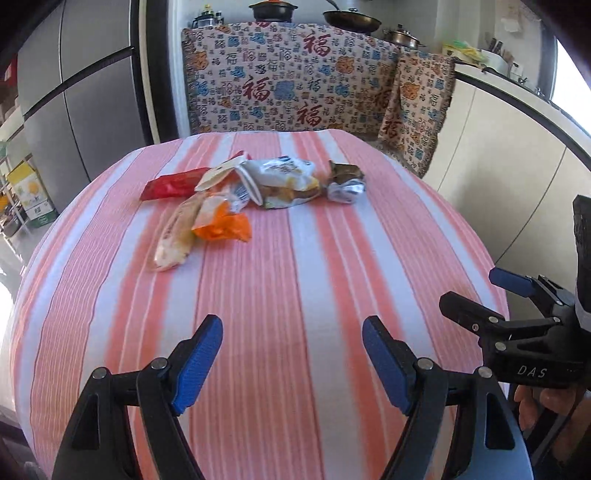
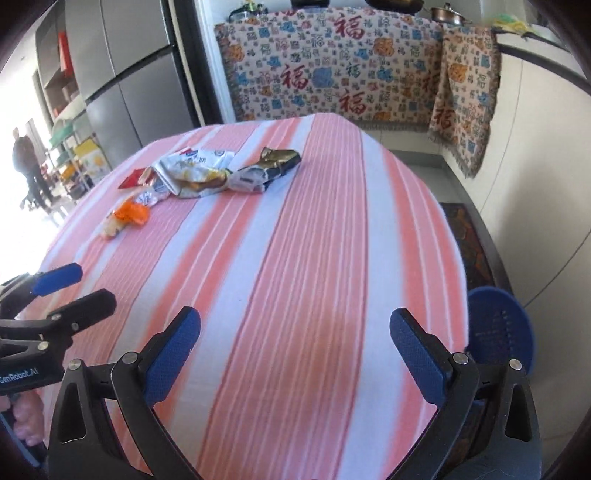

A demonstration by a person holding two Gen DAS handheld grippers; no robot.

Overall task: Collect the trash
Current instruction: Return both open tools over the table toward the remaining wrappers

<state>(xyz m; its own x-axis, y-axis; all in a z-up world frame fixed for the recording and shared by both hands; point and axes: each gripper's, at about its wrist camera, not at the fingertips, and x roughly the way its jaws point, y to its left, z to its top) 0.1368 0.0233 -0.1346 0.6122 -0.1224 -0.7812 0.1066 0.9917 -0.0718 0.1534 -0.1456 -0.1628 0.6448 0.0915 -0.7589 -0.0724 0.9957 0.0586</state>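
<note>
A heap of empty snack wrappers lies at the far side of the round table with the pink-and-white striped cloth [image 1: 295, 277]. It holds a red wrapper [image 1: 171, 186], a white and yellow bag [image 1: 280, 181], an orange wrapper [image 1: 225, 225], a pale long wrapper [image 1: 175, 236] and a gold and silver wrapper [image 1: 345, 181]. My left gripper [image 1: 291, 328] hovers open over the near cloth, well short of the heap, with nothing between its blue pads. My right gripper [image 2: 295, 315] stands wide open and empty beside it, also far from the white bag [image 2: 192, 170] and the gold wrapper [image 2: 266, 166].
A blue plastic stool [image 2: 498, 328] stands by the table's right edge. Behind the table a patterned cloth [image 1: 288, 85] drapes a counter bearing pots [image 1: 273, 11]. A grey fridge [image 1: 74, 92] is at back left, and a person [image 2: 26, 162] stands far off left.
</note>
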